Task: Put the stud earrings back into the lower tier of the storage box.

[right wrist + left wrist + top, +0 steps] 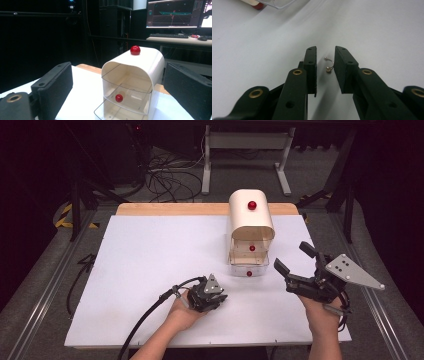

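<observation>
Near the worktop's (pixel 125 270) front edge, the left tool (pixel 325 68) stands narrowly parted around a small curved stud (pixel 329 65), not pressing it. The right tool (pixel 292 260) gapes wide, empty, facing the drawer box (pixel 251 227) toward the back edge.

A white surface (pixel 150 270) with a strip of bare wood (pixel 170 209) along its far edge stands in a dim room. Grey carpeted floor (pixel 40 285) surrounds it, with metal rails (pixel 35 312) running along both sides. Beyond the far edge, tangled black cables (pixel 167 177) lie on the floor beside a grey metal frame (pixel 245 150). Yellow-and-black hazard tape (pixel 62 215) marks the floor at the left. Farther back, lit monitors (pixel 172 13) and a keyboard (pixel 170 35) sit on a pale desk (pixel 180 40) against darkness.
</observation>
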`<state>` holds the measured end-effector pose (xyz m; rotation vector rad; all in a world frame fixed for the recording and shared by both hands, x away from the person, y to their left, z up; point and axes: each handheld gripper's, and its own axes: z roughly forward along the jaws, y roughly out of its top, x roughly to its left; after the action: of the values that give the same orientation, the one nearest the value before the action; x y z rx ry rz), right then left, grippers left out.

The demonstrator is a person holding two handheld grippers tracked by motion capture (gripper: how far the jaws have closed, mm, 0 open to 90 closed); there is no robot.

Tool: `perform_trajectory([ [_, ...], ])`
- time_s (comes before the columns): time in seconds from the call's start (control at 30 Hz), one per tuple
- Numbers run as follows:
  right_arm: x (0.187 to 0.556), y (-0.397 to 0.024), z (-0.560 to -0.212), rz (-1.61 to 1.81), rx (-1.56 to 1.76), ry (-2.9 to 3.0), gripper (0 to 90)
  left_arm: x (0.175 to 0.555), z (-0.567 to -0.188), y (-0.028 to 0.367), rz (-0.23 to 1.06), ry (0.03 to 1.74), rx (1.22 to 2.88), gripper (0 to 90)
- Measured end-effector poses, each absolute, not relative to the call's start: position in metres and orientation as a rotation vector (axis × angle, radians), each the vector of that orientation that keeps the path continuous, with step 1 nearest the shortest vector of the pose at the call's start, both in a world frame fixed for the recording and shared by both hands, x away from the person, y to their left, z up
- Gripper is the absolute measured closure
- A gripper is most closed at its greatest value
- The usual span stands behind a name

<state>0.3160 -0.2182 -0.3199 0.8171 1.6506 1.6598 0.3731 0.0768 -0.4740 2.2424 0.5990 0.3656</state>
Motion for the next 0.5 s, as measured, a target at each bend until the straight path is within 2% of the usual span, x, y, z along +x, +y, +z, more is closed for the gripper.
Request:
perform_trajectory([
  [0.2, 0.3155, -0.2178, -0.3197, 1.663, 0.821, 1.650, 9.6, 0.3744, -0.4740, 0.0774, 0.355, 0.610, 2.238, 74.8],
  [0.5, 0.3159, -0.2179, -0.3198, 1.666, 0.817, 1.651, 9.6, 0.3729, -0.4741, 0.0765, 0.355, 0.583, 2.251, 85.0],
])
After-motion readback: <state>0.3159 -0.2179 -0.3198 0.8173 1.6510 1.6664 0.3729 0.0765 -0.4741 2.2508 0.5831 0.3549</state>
